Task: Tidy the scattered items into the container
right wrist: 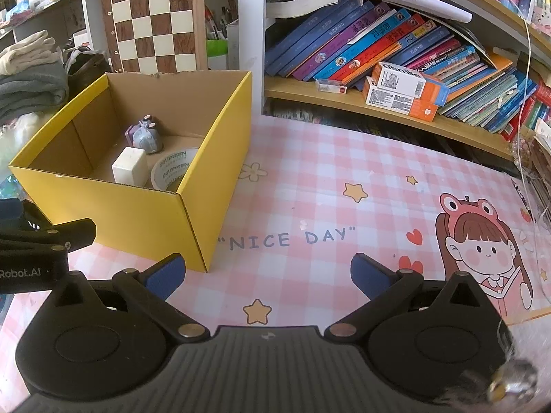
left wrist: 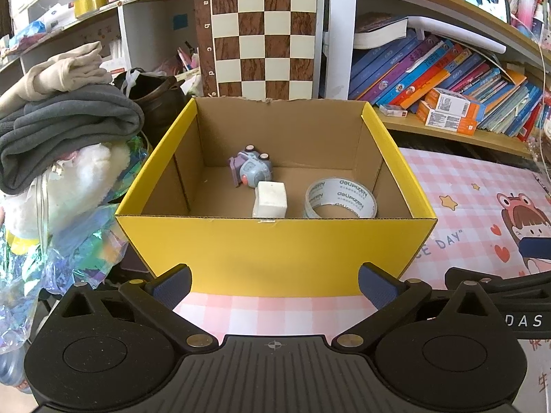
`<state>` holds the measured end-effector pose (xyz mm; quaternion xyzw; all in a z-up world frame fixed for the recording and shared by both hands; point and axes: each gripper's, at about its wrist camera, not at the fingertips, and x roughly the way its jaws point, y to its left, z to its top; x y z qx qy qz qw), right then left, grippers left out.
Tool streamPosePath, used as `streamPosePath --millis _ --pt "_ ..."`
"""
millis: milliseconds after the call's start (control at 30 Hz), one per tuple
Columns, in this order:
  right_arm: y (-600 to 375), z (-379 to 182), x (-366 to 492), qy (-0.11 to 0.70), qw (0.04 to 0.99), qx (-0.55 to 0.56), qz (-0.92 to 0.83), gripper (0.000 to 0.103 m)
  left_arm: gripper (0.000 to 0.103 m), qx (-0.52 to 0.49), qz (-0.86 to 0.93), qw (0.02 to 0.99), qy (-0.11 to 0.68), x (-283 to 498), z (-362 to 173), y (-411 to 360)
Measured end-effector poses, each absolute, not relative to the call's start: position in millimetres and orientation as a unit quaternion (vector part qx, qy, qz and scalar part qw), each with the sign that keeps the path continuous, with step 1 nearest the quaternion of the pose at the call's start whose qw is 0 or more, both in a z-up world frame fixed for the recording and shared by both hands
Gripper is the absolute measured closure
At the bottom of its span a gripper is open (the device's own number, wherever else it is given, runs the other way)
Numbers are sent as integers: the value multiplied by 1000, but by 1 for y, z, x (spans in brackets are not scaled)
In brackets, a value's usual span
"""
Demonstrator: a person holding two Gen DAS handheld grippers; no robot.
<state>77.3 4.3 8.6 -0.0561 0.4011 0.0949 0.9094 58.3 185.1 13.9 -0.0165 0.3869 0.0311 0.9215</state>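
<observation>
The left gripper (left wrist: 274, 284) is wide apart and holds nothing. Right in front of it, very near, stands the yellow box (left wrist: 275, 254) on the pink checked mat (left wrist: 465, 192). Inside the box lie three things: a white block (left wrist: 270, 199) near the front wall, a roll of tape (left wrist: 339, 198) just beside it on the right, and a small purple toy (left wrist: 250, 169) behind the block, touching it or nearly so. The right gripper (right wrist: 268, 275) is wide apart too, with nothing in it. It hangs over the mat, and the box sits ahead of it to the left. Behind the box stands a chessboard (left wrist: 263, 38), and books (right wrist: 378, 44) lean on a shelf to the right.
</observation>
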Motion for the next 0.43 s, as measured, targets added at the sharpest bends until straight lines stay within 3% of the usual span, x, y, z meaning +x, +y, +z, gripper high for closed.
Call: streamPosePath --millis 433 --pt "2 6 76 405 908 -57 93 0 0 -24 29 920 389 56 12 184"
